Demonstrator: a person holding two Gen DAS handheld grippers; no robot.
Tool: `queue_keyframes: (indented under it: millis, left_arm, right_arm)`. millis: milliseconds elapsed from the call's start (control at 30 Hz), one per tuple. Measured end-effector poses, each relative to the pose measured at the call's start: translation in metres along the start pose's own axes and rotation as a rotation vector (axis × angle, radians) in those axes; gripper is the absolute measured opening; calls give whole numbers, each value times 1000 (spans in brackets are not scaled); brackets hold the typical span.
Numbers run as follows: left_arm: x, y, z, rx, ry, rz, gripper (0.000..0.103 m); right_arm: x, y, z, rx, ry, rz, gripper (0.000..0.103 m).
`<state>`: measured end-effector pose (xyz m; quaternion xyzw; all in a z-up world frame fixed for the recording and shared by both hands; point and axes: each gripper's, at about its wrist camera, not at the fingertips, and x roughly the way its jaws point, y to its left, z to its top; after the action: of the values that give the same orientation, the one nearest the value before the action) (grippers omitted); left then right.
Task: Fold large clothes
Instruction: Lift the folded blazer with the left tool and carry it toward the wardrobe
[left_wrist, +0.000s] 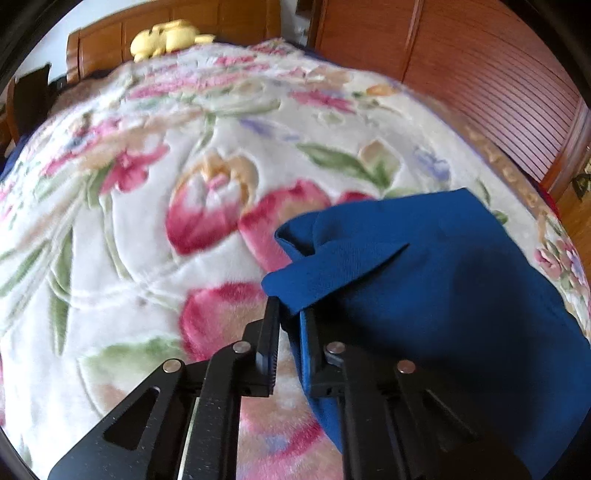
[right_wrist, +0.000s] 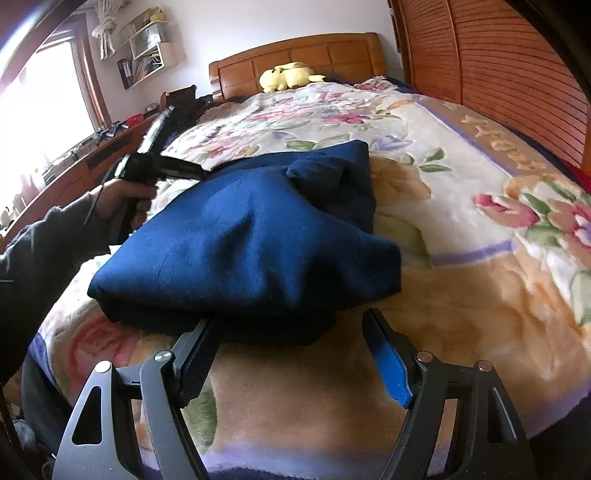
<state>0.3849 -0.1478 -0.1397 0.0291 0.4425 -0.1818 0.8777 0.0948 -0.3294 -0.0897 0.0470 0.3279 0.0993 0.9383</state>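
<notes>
A dark blue garment (right_wrist: 251, 240) lies folded in a thick bundle on the floral bedspread (right_wrist: 461, 280). In the left wrist view the garment (left_wrist: 424, 288) fills the right side, and my left gripper (left_wrist: 291, 310) is nearly shut, pinching its left edge between the fingertips. My right gripper (right_wrist: 288, 325) is open at the bundle's near edge, its left finger (right_wrist: 199, 347) touching the cloth, its right finger (right_wrist: 388, 354) beside it. The left gripper also shows in the right wrist view (right_wrist: 192, 171), held by a hand at the bundle's far left.
A yellow plush toy (right_wrist: 288, 75) lies by the wooden headboard (right_wrist: 295, 55). Slatted wooden wardrobe doors (right_wrist: 498, 74) run along the bed's right side. A desk with small items (right_wrist: 85, 147) stands to the left under a window.
</notes>
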Motion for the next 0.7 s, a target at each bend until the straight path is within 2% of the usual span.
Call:
queue_keyframes:
  millis: [133, 200, 333, 367, 467, 567, 700]
  left_arm:
    - [-18, -6, 6, 27, -45, 0, 9]
    - [-26, -9, 9, 36, -70, -5, 9]
    - [-47, -20, 14, 68, -126, 1, 9]
    - [-50, -22, 14, 72, -132, 1, 9]
    - [-60, -29, 14, 88, -149, 11, 8]
    - [-77, -39, 17, 92, -181, 1, 8]
    - [-103, -71, 28, 130, -220, -17, 8]
  right_arm:
    - [6, -6, 5, 45, 12, 32, 72]
    - [12, -8, 6, 46, 27, 35, 65]
    - [26, -8, 10, 54, 78, 93, 23]
    - [28, -5, 11, 39, 79, 105, 18]
    - [16, -3, 16, 21, 10, 108, 12]
    - [-5, -6, 25, 21, -92, 76, 10]
    - [-30, -30, 38, 53, -176, 36, 9]
